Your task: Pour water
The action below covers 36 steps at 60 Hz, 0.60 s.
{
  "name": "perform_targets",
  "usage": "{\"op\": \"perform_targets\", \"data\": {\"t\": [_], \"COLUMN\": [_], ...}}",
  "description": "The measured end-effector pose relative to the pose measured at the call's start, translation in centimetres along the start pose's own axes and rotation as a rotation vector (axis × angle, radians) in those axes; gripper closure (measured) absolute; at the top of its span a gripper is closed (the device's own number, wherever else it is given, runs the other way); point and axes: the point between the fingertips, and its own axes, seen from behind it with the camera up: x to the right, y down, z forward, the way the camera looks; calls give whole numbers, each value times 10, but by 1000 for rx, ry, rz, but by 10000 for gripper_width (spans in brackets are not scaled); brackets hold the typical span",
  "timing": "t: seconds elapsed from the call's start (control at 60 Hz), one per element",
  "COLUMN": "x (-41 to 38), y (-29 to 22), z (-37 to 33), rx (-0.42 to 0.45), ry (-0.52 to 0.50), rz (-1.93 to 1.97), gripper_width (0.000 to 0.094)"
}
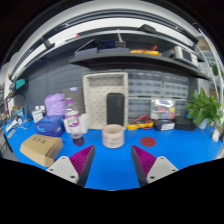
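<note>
Okay, quick pass.
Gripper: fingers apart, nothing between them, hovering over the blue tabletop; purple pads on the inner faces.
Cup: beige, ribbed, upright, standing on the tabletop just beyond the fingertips, roughly in line with the gap between them; not touched.
Water: cannot tell whether any is in the cup.
Cardboard box: toward the left edge of the tabletop, lying flat, well apart from the cup.
Blue box: behind the cardboard box, nearer the far left corner.
Purple bag: at the far left of the tabletop, upright, behind the blue box.
Small bottle: white and pink, between the blue box and the cup, near the far edge.
Red disc: flat on the tabletop, right of the cup, apart from it.
Yellow and red clutter: at the far edge behind the disc, too small to name.
Plant: green, at the far right corner.
White cabinet: against the back wall behind the cup, with a dark panel in it.
</note>
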Motion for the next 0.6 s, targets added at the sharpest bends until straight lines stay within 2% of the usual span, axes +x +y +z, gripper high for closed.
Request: {"op": "perform_targets", "data": {"t": [0.117,0.233,0.6], "x": [-74,-121,-188], "y": [6,-1,-26], "z": [32,74,202], "rx": [3,8,32], "ry": [-79,-111,-121], "rz": [18,4,-24], "gripper_width": [201,197,204]}}
